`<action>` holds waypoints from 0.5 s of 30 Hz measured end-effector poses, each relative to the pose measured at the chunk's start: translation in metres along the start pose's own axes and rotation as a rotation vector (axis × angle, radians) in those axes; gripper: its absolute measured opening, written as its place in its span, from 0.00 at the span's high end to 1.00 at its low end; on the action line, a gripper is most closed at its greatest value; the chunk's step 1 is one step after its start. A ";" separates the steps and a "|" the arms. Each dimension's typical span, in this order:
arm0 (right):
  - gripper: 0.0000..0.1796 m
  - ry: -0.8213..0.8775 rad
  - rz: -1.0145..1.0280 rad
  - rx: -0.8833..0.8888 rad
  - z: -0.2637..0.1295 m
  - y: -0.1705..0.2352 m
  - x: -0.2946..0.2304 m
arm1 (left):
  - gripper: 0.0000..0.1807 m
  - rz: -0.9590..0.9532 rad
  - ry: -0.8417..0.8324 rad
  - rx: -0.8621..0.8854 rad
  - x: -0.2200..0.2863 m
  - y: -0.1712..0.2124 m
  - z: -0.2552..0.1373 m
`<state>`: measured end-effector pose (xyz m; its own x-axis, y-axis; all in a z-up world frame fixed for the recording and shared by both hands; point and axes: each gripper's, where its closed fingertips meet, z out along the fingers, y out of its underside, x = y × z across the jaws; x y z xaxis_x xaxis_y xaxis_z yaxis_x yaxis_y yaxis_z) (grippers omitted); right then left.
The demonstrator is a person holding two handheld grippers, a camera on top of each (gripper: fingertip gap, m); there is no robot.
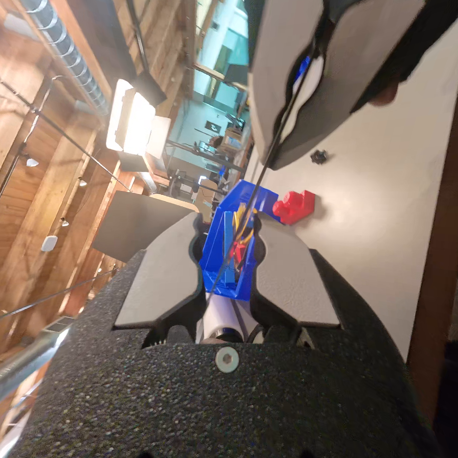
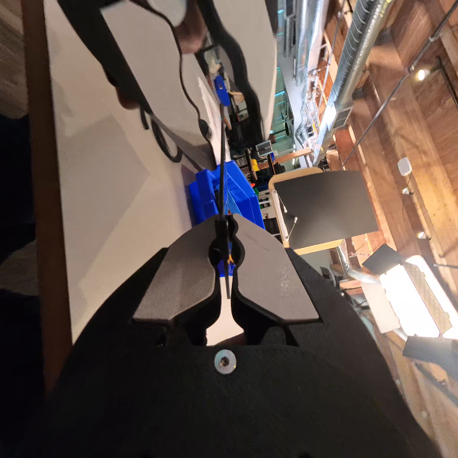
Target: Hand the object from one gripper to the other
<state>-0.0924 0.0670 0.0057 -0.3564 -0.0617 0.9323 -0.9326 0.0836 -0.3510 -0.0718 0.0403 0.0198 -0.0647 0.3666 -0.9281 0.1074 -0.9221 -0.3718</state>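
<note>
A thin black zip tie (image 2: 223, 173) is the object. My right gripper (image 2: 226, 219) is shut on its head end, and the strip points forward. In the left wrist view the right gripper (image 1: 269, 161) comes in from the top, shut on the zip tie (image 1: 252, 193). My left gripper (image 1: 226, 223) is open, and the tie's free end runs down through the gap between its fingers without being pinched. In the right wrist view the left gripper (image 2: 236, 148) shows ahead, jaws apart around the tie's tip.
A blue bin (image 1: 210, 252) with yellow and red parts stands on the white table (image 1: 371, 198), just behind both grippers; it also shows in the right wrist view (image 2: 205, 198). A red block (image 1: 295, 207) lies beside it. A small black piece (image 1: 319, 156) lies farther off. Across from one pair of fingers to the other is roughly 4 cm. The red block (image 1: 295, 207) is about equally far from each gripper, around 15 cm.
</note>
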 end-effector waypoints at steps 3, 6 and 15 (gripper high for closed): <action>0.99 0.021 0.147 0.036 0.003 0.005 0.009 | 0.73 -0.175 -0.062 0.113 -0.020 -0.005 -0.008; 0.99 -0.005 0.376 0.128 0.002 0.003 0.016 | 0.70 -0.435 -0.112 0.241 -0.043 -0.003 -0.017; 1.00 -0.400 0.982 0.529 -0.025 -0.015 0.020 | 0.67 -1.003 -0.027 0.459 -0.074 0.032 -0.039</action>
<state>-0.0844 0.0898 0.0322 -0.8374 -0.5152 0.1823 -0.1234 -0.1468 -0.9814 -0.0249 -0.0119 0.0756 0.0607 0.9765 -0.2066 -0.3841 -0.1682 -0.9078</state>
